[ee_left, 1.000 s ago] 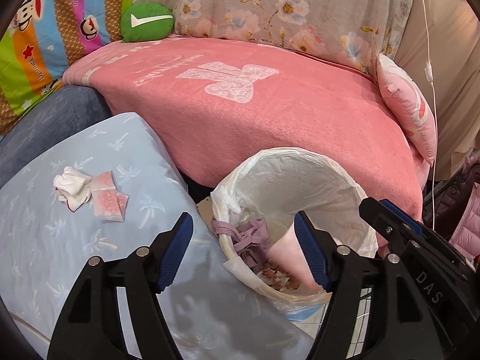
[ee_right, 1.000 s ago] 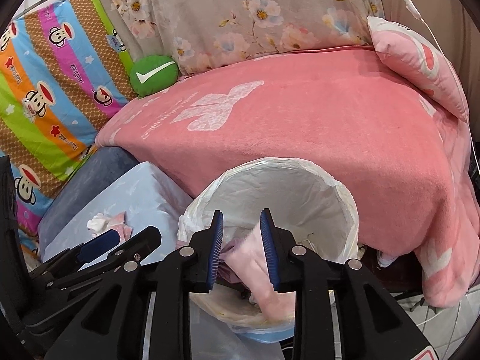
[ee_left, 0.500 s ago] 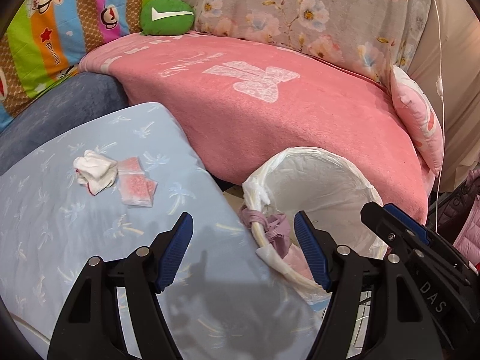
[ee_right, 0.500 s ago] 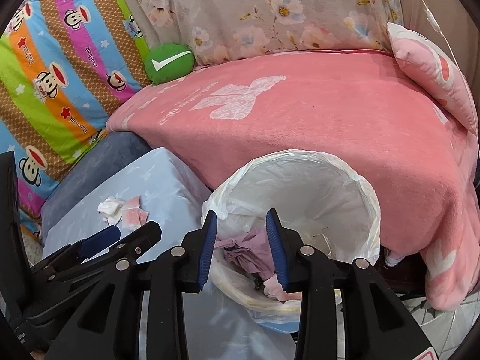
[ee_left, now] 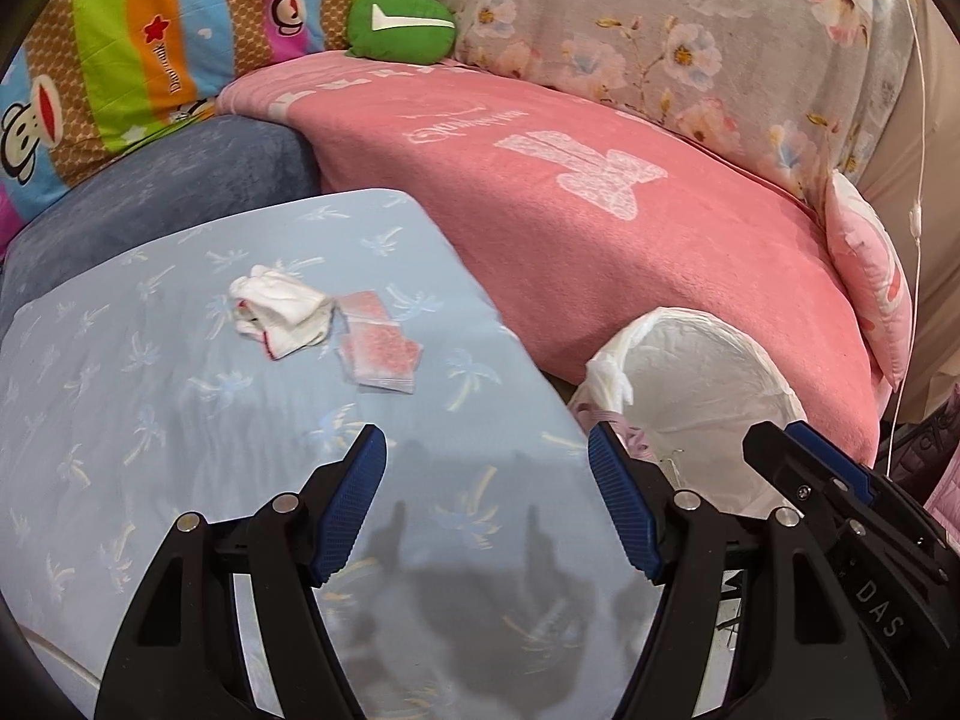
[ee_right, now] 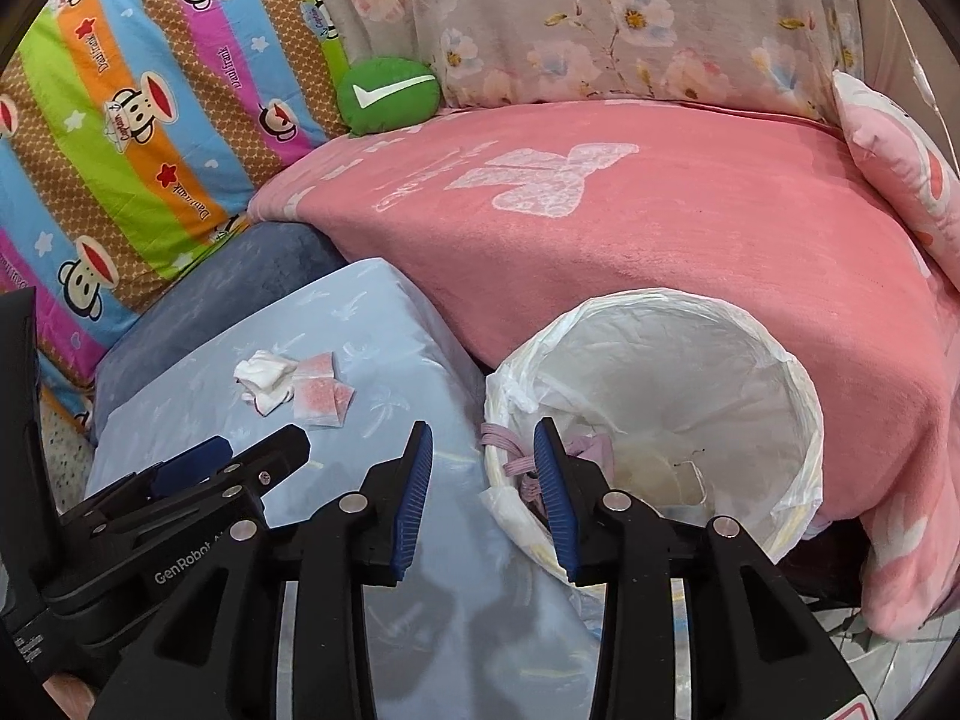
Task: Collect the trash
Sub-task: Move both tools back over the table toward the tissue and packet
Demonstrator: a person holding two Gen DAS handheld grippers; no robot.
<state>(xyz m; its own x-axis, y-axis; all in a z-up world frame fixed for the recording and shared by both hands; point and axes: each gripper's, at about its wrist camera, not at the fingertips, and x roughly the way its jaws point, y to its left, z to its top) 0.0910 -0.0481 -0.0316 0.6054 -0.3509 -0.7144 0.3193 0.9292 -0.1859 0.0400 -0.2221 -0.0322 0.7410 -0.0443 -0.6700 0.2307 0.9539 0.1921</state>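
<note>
Both tools have swung away from the bin toward the pale blue worktop. The left tool gapes wide and the right tool is parted, both empty, lined up for the crumpled tissue and pink packets left beyond them.

You are working in a home living area. A sofa under a pink blanket carries a floral cover, a cartoon-monkey striped cushion and a green plush. A lined waste bin stands beside a table under a pale blue cloth.
</note>
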